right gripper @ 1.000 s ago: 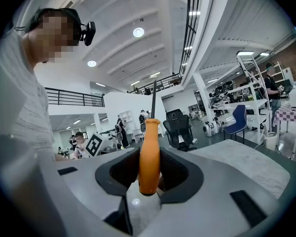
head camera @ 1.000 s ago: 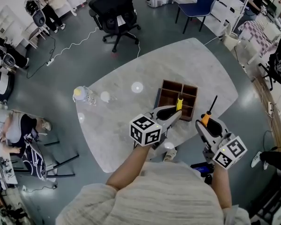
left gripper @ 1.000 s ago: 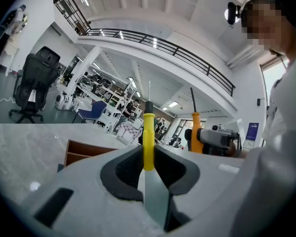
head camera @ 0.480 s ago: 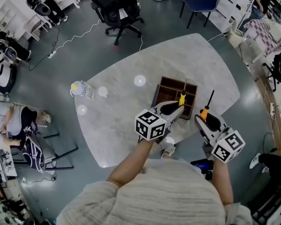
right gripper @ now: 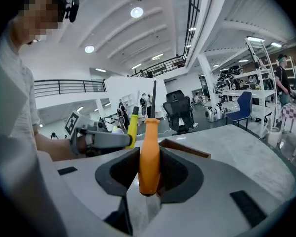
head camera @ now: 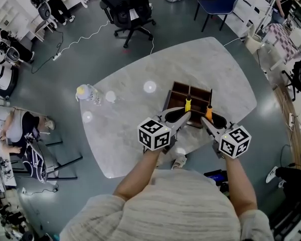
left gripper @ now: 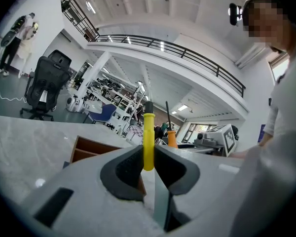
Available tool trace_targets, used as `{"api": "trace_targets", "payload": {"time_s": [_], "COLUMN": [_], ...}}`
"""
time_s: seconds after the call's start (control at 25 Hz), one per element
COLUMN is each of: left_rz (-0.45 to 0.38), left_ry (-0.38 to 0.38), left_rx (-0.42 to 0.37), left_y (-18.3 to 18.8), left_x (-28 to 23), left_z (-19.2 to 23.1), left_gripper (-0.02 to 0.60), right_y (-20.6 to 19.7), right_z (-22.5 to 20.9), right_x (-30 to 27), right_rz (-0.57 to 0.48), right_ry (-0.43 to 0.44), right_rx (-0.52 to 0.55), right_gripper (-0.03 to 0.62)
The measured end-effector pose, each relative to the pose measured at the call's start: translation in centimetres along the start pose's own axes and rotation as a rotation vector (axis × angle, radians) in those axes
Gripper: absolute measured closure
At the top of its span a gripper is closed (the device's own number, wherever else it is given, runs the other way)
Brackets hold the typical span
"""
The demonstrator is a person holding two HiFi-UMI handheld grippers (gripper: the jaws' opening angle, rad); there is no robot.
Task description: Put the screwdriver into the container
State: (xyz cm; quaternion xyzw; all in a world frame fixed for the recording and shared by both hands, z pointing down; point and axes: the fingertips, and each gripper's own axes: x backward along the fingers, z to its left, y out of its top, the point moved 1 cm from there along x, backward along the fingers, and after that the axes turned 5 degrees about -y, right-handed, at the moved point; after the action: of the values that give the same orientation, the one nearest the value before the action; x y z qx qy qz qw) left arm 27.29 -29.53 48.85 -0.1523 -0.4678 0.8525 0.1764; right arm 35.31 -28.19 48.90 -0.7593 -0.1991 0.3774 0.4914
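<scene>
Now left claw [left gripper: 148,156] grips yellow screwdriver [left gripper: 148,135], right claw [right gripper: 149,171] grips orange screwdriver [right gripper: 149,152], beside container [head camera: 193,88].

Black office chair [head camera: 125,13] stands beyond marble table [head camera: 125,119].

Yellow screwdriver [left gripper: 148,139], orange screwdriver [right gripper: 149,154]. Container [head camera: 179,92] dark brown. Table [head camera: 130,119] pale grey, apparently marbled.

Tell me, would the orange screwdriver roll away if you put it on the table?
Likely yes: the orange screwdriver has a round, smooth-looking handle, so it could roll on the flat table. It seems stiff, standing straight up while the right gripper pinches it.
</scene>
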Motion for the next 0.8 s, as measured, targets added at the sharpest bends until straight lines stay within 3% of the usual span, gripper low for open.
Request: {"api": "trace_targets", "payload": {"time_s": [0.24, 0.48, 0.64, 0.8], "left_rz": [-0.028, -0.043, -0.046, -0.058], "left_ry": [0.039, 0.046, 0.036, 0.007], "left_rx": [0.004, 0.016, 0.023, 0.037], "left_y": [0.0, 0.0, -0.1, 0.1], "left_x": [2.8, 4.5, 4.9, 5.2], "left_z": [1.1, 1.5, 1.7, 1.8], "left_gripper": [0.508, 0.508, 0.508, 0.508], "right_y": [-2.8, -3.8, -3.2, -3.4], "right_z": [-1.7, -4.0, -4.8, -4.6], "right_x": [-1.3, -1.4, -1.7, -2.5], "right_rz": [0.242, 0.564, 0.677, 0.745], "right_ry": [-0.045, -0.123, -0.145, -0.139], "right_rx": [0.238, 0.653, 0.864, 0.979], "right_gripper": [0.470, 0.471, 0.473, 0.474]}}
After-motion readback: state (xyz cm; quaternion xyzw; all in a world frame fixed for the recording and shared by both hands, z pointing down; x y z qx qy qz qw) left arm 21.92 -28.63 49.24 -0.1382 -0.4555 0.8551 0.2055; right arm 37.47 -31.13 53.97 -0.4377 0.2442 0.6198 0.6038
